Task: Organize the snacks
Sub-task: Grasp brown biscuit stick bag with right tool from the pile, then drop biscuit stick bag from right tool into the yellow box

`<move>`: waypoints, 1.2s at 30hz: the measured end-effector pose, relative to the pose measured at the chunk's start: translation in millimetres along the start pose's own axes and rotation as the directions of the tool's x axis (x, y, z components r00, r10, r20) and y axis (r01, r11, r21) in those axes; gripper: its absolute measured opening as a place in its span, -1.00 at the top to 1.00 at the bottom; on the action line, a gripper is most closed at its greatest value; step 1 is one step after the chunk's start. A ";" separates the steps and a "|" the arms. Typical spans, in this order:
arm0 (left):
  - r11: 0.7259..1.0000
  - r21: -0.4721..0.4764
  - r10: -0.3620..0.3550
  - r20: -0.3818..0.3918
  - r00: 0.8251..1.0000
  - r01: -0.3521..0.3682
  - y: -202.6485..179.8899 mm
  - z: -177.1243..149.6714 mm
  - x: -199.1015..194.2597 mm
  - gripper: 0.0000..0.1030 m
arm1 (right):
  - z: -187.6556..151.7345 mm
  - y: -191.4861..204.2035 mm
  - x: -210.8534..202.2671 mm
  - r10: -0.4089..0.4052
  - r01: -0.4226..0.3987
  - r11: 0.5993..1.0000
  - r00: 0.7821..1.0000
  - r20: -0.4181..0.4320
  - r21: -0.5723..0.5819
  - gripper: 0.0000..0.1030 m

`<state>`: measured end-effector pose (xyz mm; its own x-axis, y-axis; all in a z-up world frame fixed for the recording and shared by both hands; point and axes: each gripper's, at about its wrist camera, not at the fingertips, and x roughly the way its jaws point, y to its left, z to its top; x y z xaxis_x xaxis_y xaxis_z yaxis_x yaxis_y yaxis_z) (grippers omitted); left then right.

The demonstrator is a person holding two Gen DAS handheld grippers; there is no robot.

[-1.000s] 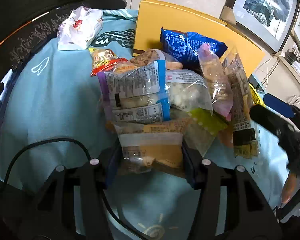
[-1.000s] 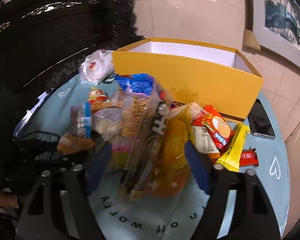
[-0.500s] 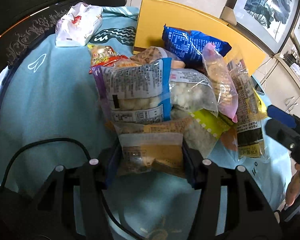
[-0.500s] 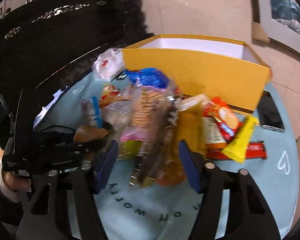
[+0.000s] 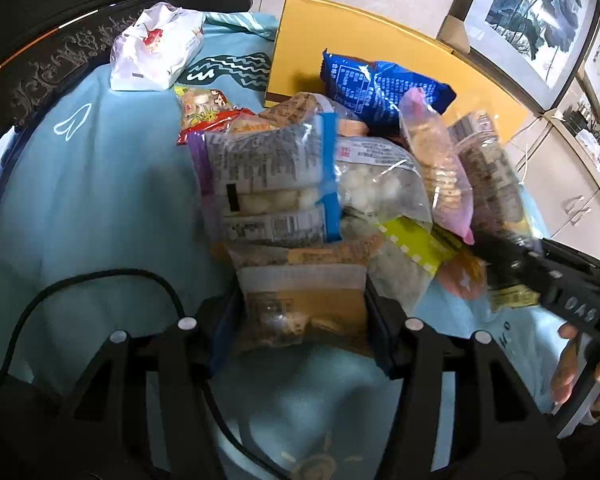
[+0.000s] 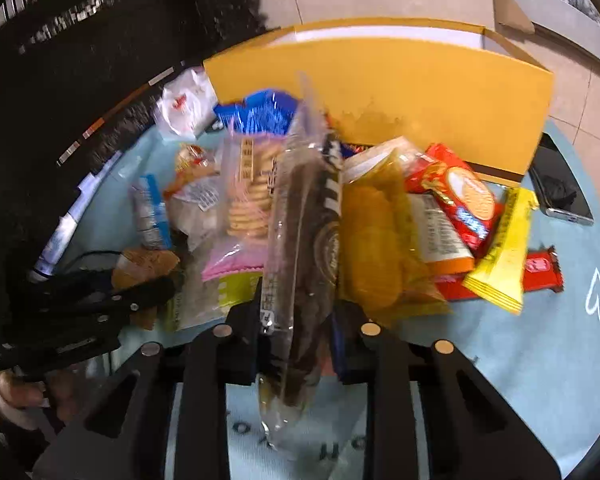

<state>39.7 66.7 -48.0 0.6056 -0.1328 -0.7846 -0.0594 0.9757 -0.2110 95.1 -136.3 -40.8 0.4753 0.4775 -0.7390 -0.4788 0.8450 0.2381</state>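
A heap of snack packets lies on a blue cloth (image 5: 80,200) in front of a yellow box (image 6: 380,92). My left gripper (image 5: 304,312) straddles a clear packet of brown cakes (image 5: 304,300) at the near edge of the heap; its pads touch both sides. My right gripper (image 6: 296,320) is shut on a long clear packet of dark chocolate biscuits (image 6: 304,240), held upright on edge. That packet also shows in the left wrist view (image 5: 488,184). A blue packet (image 5: 376,84) leans against the box.
A white tissue pack (image 5: 156,48) lies at the far left. A phone (image 6: 560,188) and a red bar (image 6: 540,268) lie right of the heap, with a yellow packet (image 6: 504,248). A dark carved table rim (image 5: 40,80) circles the cloth.
My right gripper closed on the dark biscuit packet and stood it upright. My left gripper held its place around the brown cake packet.
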 end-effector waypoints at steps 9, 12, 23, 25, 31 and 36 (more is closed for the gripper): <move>0.999 0.044 -0.004 0.005 1.000 0.003 -18.0 -3.6 -25.6 -0.09 | -13.3 -22.4 -46.3 0.072 -0.077 0.995 0.994 0.079 0.069 0.48; 0.997 0.072 0.006 0.044 0.999 -0.009 -27.5 -1.8 -41.4 -0.09 | -12.8 -29.4 -66.5 0.079 -0.089 0.993 0.988 0.132 0.076 0.48; 0.982 0.179 0.020 0.252 0.967 -0.067 -83.1 60.3 -101.0 -0.10 | 24.2 -37.1 -137.3 0.064 -0.076 0.997 0.939 0.339 0.020 0.47; 0.980 0.186 0.020 0.273 0.962 -0.073 -94.5 83.8 -98.4 -0.10 | 44.9 -40.8 -142.5 0.048 -0.059 0.998 0.926 0.376 0.019 0.47; 0.986 0.156 0.016 0.275 0.961 -0.061 -125.9 171.6 -60.7 -0.10 | 93.6 -56.1 -126.4 -0.001 -0.018 0.999 0.912 0.410 0.041 0.47; 0.988 0.133 0.043 0.234 0.971 -0.076 -129.7 216.8 -11.4 -0.10 | 135.4 -68.5 -91.3 -0.086 0.074 0.996 0.911 0.404 0.047 0.47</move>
<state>212.5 -20.5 114.7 0.7713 -0.0462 -0.6348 0.0012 0.9975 -0.0711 184.5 -205.2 95.7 0.7724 0.4590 -0.4390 -0.4071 0.8883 0.2126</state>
